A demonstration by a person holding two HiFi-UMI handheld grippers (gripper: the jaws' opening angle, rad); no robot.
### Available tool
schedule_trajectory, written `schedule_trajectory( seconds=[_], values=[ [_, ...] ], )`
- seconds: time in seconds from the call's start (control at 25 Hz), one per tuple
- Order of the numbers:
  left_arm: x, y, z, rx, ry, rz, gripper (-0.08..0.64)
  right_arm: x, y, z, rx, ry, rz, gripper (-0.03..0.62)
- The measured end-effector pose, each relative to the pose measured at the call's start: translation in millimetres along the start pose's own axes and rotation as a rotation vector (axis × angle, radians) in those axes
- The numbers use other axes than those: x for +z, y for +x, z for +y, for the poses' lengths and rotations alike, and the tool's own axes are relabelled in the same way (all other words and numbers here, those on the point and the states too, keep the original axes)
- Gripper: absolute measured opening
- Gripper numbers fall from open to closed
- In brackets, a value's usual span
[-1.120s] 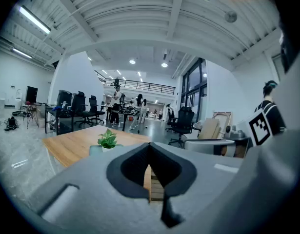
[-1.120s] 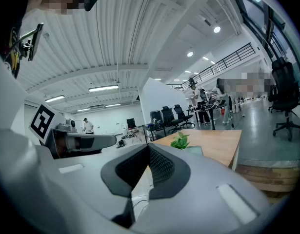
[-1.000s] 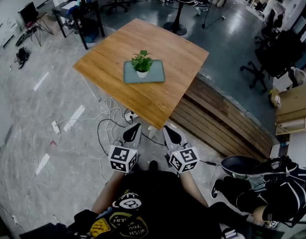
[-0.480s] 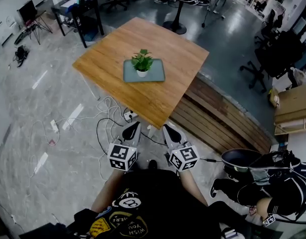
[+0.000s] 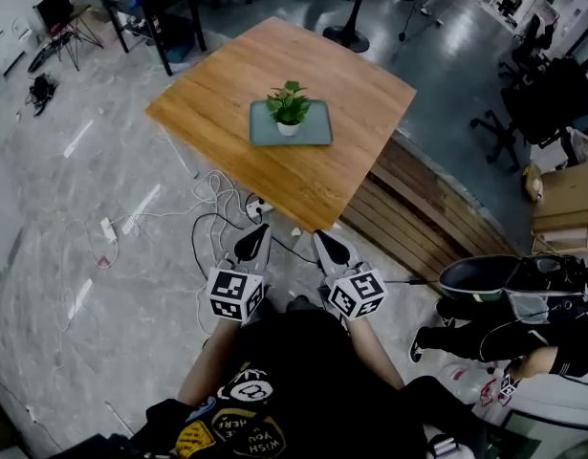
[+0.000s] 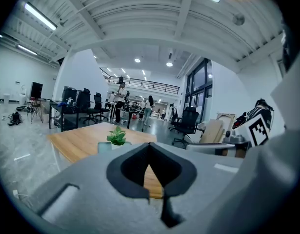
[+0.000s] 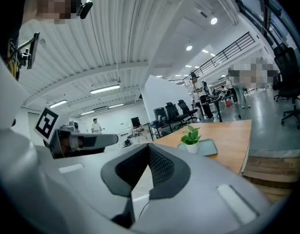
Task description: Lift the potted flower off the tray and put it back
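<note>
The left claw (image 5: 256, 238) and right claw (image 5: 327, 243) are both closed on nothing, side by side just short of the bench's (image 5: 217, 98) near edge. The potted flower (image 5: 290, 110) stands on its tray (image 5: 318, 135) mid-bench, well inside every edge.

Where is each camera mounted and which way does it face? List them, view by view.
Head view: on the person's head, steeply down at the wooden table; left gripper, right gripper, forearms, shirt show below.
Left gripper view: on that gripper, along its shut jaws toward the table.
Right gripper view: likewise, its own shut jaws in front.
Shared: potted flower on tray.
</note>
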State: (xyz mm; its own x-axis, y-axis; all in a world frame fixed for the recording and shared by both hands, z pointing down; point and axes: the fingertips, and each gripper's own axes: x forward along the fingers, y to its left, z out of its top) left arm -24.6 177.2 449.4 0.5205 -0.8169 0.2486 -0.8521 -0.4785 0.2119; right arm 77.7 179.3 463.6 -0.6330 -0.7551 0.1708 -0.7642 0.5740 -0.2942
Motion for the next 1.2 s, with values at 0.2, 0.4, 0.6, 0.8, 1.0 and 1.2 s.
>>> schedule_trajectory(
  seconds=[0.2, 0.4, 0.6, 0.8, 1.0, 1.2],
  values=[
    [-4, 8, 28, -0.040, -0.098, -0.042, -0.003, -17, 31, 8, 0.025, -0.019, 0.057, 0.001],
    [-10, 37, 48, -0.053, -0.092, -0.015, -0.003, -19, 70, -11, 0.011, -0.068, 0.070, 0.002],
    [-30, 106, 83, -0.076, -0.098, 0.059, -0.003, -25, 133, -64, -0.024, -0.083, 0.064, 0.002],
    [-43, 180, 116, -0.065, -0.045, 0.123, -0.003, -42, 205, -131, -0.046, -0.080, 0.089, 0.002],
    [-55, 257, 145, -0.038, 0.013, 0.141, -0.003, -57, 272, -188, -0.041, -0.102, 0.116, 0.002],
    [-68, 300, 183, 0.023, 0.011, 0.184, -0.003, -94, 327, -237, -0.060, -0.104, 0.215, 0.083]
  ],
)
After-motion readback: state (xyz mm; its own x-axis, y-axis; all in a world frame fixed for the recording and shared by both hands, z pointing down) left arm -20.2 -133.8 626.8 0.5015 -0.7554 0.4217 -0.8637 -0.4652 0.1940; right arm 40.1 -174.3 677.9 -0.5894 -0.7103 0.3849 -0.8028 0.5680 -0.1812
